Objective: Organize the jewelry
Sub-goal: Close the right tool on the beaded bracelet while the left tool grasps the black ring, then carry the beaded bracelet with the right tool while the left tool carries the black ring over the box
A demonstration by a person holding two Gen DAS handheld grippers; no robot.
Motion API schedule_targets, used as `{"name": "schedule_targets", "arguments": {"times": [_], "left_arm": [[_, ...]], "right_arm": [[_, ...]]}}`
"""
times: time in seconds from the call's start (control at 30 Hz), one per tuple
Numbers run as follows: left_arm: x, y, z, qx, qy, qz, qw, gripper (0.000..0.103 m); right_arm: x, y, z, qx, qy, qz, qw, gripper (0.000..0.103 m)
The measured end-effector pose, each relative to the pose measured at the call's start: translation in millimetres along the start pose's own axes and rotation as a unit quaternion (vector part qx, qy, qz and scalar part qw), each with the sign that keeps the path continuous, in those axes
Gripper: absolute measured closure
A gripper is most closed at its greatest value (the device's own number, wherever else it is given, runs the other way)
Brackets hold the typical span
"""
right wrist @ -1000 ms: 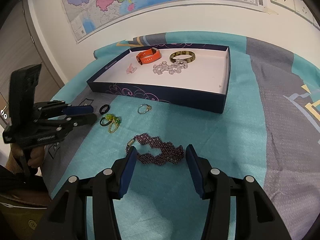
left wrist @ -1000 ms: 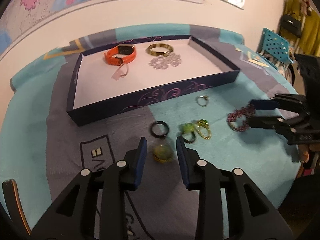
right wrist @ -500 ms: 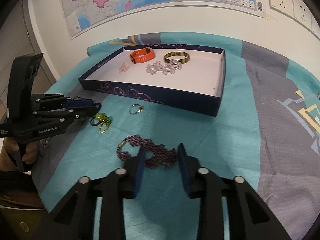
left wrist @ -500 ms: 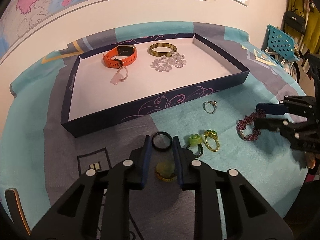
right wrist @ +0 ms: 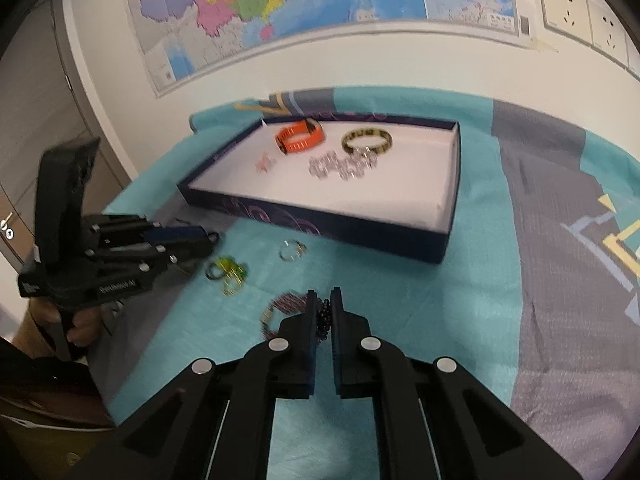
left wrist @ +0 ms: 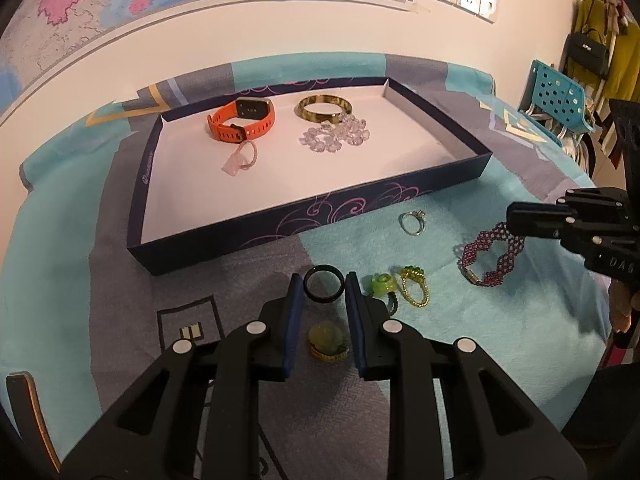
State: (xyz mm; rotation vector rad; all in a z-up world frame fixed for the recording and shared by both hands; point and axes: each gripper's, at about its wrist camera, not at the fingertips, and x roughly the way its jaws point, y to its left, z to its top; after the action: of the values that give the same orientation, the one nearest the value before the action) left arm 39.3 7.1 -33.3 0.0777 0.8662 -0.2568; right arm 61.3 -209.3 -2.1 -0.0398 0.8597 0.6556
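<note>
We see right gripper (right wrist: 323,304) clamped on purple beaded bracelet (left wrist: 490,254); left gripper (left wrist: 323,286) narrow around black ring (left wrist: 324,284), not pinching; tray (left wrist: 280,232) front edge near; bare tablecloth (right wrist: 460,320) rightward.

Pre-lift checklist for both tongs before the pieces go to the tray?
1. Right tongs shut on the purple beaded bracelet: ok.
2. Whole bracelet clear of the cloth: not ok, part of it lies on the teal cloth.
3. Left tongs gripping the black ring: cannot tell; the ring sits between the pads.
4. Amber ring secured: not ok, loose below the pads.
5. Free floor in the tray: ok.
</note>
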Motion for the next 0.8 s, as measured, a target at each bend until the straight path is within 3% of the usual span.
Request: {"name": "schedule_targets", "arguments": {"times": [0.8], "left_arm": [[-33, 10, 22, -0.006, -0.053, -0.015, 0.9984, 0.081]], "right_arm": [[-24, 17, 50, -0.031, -0.062, 0.022, 0.997, 0.098]]}}
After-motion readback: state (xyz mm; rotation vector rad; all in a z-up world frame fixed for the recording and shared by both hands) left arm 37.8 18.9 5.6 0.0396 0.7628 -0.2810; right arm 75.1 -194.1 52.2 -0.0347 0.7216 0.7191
